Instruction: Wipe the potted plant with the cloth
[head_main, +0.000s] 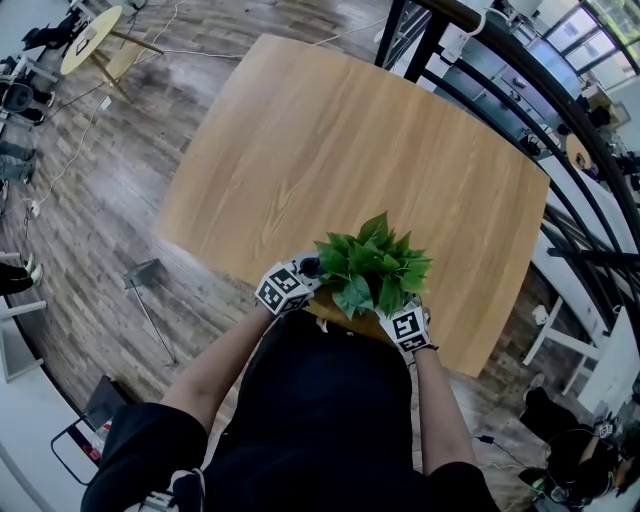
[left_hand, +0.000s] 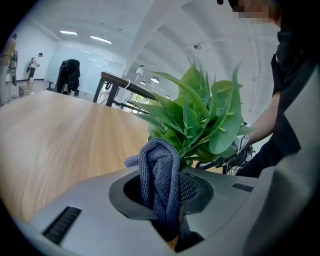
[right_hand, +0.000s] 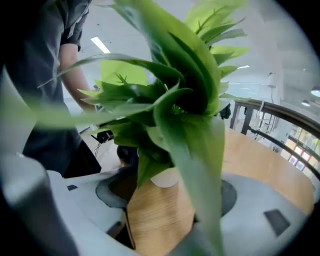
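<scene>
at the table (head_main: 300, 150) edge, potted plant (head_main: 372, 265) stands upright.

Right hand-held gripper (right_hand: 167, 197), jaws apart over the wooden table (right_hand: 257, 157), faces the potted plant (right_hand: 175, 100) close ahead.

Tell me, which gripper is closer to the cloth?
Left. The left gripper is clamped on the cloth; the right gripper sits open across the potted plant.

The person wears a black short-sleeved top (head_main: 320, 420). The left gripper (left_hand: 167, 202) and right gripper (right_hand: 167, 200) have smooth light-grey shells with dark oval recesses and small black slotted vents. Each carries a white marker cube (head_main: 285, 288) printed with black squares.
</scene>
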